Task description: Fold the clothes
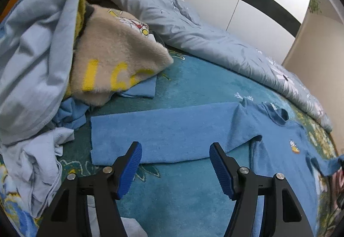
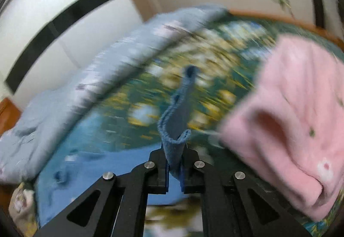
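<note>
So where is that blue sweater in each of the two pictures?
Left wrist view: the blue sweater lies flat across the lower middle, one sleeve stretched left beyond the open left gripper.
Right wrist view: only a blue sleeve end, pinched in the shut right gripper, rises at centre; the blue blur at lower left is probably its body.
Shared landmark: the pale blue floral quilt.
</note>
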